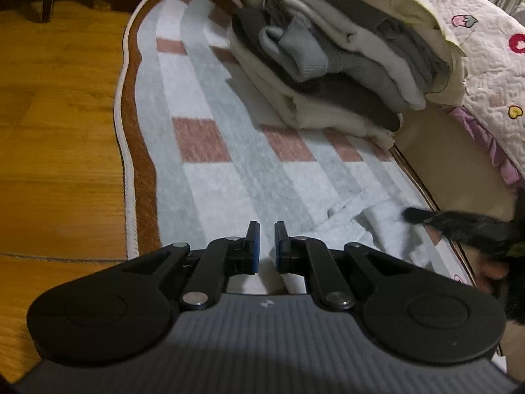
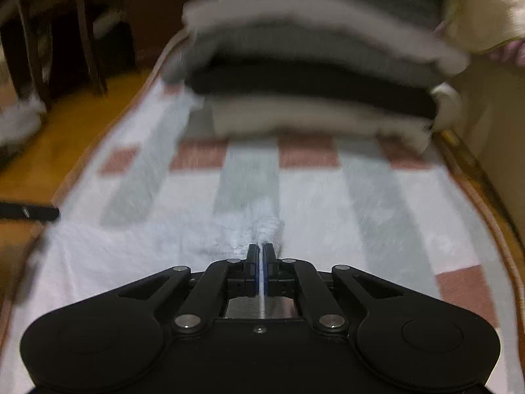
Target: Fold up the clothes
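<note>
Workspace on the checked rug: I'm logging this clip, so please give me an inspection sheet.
Surface: white, grey and pink checked rug with brown border, on wooden floor.
Job's things: pale white cloth spread on rug; stack of folded grey, white and black clothes at far end.
Clutter: nothing seen.
Grippers: left gripper open, empty; right gripper shut on the cloth.
Cables: nothing seen.
Surroundings: quilted heart-print bedspread; dark wooden chair legs.
</note>
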